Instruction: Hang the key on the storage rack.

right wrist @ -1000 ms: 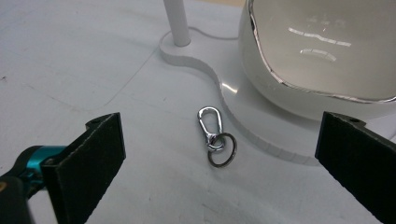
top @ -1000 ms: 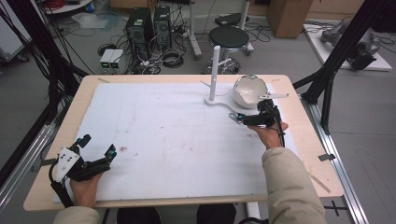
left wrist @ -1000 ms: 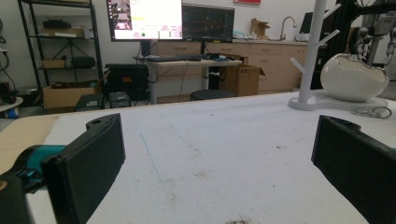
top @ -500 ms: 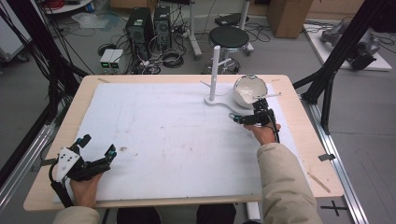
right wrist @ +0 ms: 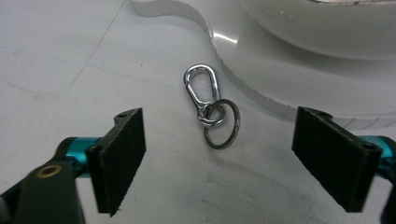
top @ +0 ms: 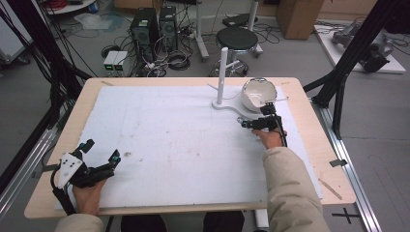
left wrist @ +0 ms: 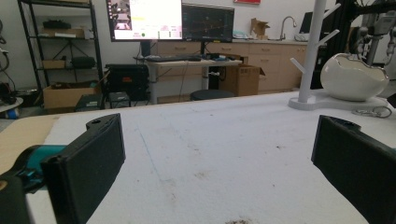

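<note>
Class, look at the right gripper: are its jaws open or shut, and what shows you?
Open. In the right gripper view, the right gripper has its black jaws set wide apart, with the metal clip and ring lying untouched on the table between them.

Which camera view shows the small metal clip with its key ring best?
The right gripper view: the clip and key ring lie close up between open jaws. The left gripper view shows them tiny, far off. In the high view they are too small to tell.

Counter [top: 309, 159] of pale wood, covered by a white sheet [top: 169, 140] marked with small dark stains. Beyond its far edge, a black round stool [top: 237, 37], two computer towers [top: 153, 26] and tangled cables [top: 169, 60] are seen on the grey floor. Monitors [left wrist: 170, 19] are lit on a desk.
</note>
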Available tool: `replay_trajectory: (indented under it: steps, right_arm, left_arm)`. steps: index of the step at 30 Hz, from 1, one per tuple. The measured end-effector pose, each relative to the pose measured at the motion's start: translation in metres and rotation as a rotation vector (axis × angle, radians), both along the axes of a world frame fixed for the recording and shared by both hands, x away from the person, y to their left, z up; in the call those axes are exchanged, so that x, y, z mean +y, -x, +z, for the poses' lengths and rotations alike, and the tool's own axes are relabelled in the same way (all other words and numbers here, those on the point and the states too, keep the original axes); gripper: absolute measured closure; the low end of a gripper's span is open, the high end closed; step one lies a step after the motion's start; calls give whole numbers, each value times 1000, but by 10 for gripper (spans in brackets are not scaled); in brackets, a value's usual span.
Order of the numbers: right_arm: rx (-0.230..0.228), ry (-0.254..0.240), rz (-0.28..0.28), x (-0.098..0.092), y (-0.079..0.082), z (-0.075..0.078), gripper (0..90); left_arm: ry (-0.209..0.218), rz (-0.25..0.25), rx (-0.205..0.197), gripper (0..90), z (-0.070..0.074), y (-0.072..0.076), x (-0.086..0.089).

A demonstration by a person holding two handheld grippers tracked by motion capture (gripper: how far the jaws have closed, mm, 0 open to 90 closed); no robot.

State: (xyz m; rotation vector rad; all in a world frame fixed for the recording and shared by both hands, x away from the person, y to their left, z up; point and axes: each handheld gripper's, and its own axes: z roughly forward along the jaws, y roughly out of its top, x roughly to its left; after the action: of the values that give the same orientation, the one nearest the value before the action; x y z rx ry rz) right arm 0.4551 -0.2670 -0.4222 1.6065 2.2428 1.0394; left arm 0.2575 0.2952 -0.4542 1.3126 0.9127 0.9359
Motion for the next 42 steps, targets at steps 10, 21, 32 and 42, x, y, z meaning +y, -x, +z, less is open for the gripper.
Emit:
replay_trajectory:
  steps: [10, 21, 32, 42]
  right_arm:
    - [33, -47, 21, -2, -2, -3, 406]
    - [54, -55, 19, -1, -3, -6, 573]
    - [44, -41, 39, 2, -3, -5, 750]
    - [17, -20, 37, 1, -2, -3, 819]
  left_arm:
    - [0, 0, 0, 31, 0, 0, 0]
    - [-1, -1, -3, 31, 0, 0, 0]
    - [-1, -2, -5, 31, 0, 0, -1]
    - [-3, 0, -3, 31, 0, 0, 0]
